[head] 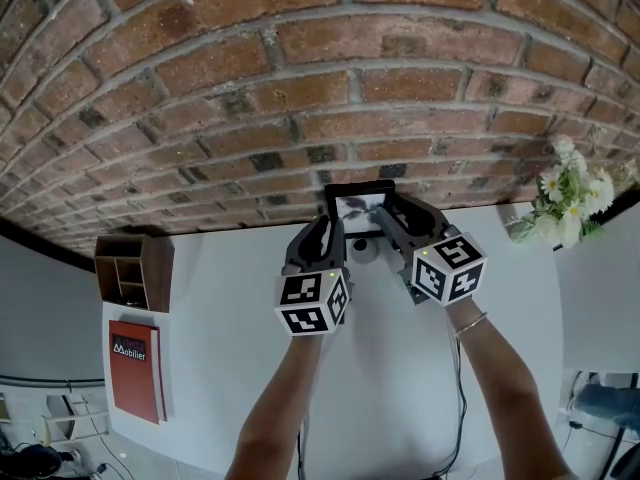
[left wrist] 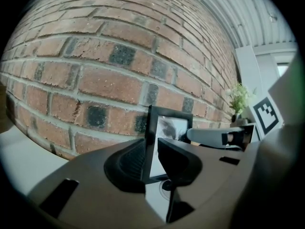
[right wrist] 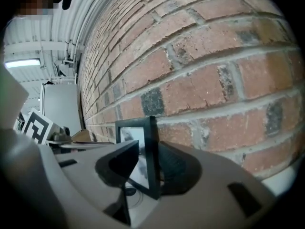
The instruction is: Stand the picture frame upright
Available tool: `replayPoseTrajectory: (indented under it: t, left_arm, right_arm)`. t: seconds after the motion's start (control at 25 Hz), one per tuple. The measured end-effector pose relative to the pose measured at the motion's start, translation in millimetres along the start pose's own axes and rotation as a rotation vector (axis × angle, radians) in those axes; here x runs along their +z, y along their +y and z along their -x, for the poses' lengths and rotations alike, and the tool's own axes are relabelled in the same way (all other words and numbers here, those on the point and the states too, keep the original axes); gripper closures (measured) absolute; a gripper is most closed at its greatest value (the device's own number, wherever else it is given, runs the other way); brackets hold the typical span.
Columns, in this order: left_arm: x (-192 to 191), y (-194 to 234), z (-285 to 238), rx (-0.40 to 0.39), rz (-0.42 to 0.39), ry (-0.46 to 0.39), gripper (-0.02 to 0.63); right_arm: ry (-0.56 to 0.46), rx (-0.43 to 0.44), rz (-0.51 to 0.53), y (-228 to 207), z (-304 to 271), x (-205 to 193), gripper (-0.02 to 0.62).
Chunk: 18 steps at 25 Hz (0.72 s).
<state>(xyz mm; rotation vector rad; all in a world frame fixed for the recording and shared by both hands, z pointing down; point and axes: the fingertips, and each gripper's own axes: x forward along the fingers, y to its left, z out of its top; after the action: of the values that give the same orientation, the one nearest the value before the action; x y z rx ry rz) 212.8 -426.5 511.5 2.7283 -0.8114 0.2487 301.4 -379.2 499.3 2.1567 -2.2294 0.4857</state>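
The black picture frame (head: 357, 208) stands upright on the white table (head: 230, 298), close against the brick wall (head: 300, 88). My left gripper (head: 325, 230) is at its left edge and my right gripper (head: 392, 213) at its right edge. In the left gripper view the frame's (left wrist: 169, 128) left edge sits between the left gripper's (left wrist: 151, 159) jaws, with a slit showing beside the inner jaw. In the right gripper view the frame's (right wrist: 136, 137) right edge lies between the right gripper's (right wrist: 150, 159) jaws, also with a gap on the glass side. Neither pair of pads visibly presses on it.
A small round object (head: 362, 251) lies on the table just in front of the frame. At the left stand a wooden desk organiser (head: 135, 271) and a red book (head: 135, 368). White flowers (head: 570, 198) are at the right. A cable (head: 460, 388) runs along the table near my right arm.
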Motion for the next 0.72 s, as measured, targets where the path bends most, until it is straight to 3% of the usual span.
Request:
replayPoseTrajectory:
  t: [0.52,0.72]
  left_arm:
    - [9.9,-20.1,41.4,-0.027,-0.027,0.010,0.534]
    - [12.5,-33.4,64.8,-0.035,-0.030,0.024,0.549]
  right_arm:
    - [0.018,-0.115,-0.057,14.6,55.2,-3.4,0.475]
    - [0.025,-0.118,-0.088,34.9,81.9,-2.4,0.475]
